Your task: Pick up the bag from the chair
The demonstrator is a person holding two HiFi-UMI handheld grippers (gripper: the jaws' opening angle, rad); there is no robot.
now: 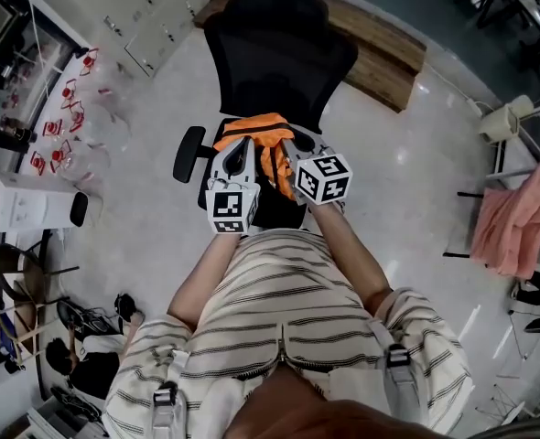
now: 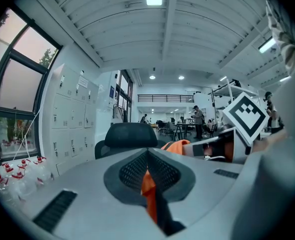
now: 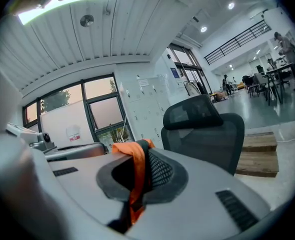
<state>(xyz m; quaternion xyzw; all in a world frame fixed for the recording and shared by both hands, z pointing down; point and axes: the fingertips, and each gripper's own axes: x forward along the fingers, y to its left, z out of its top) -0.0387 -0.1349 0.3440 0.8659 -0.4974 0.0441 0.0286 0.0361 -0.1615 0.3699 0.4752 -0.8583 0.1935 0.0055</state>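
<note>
An orange bag hangs above the seat of the black office chair, held up between my two grippers. My left gripper is shut on an orange strap of the bag that runs between its jaws. My right gripper is shut on another orange strap that drapes over its jaw. In the left gripper view the bag's orange cloth shows beside the right gripper's marker cube. The chair's backrest stands just beyond the jaws.
White lockers stand at the far left, a wooden platform lies behind the chair. A pink cloth hangs on a rack at right. Shoes and bags lie on the floor at lower left.
</note>
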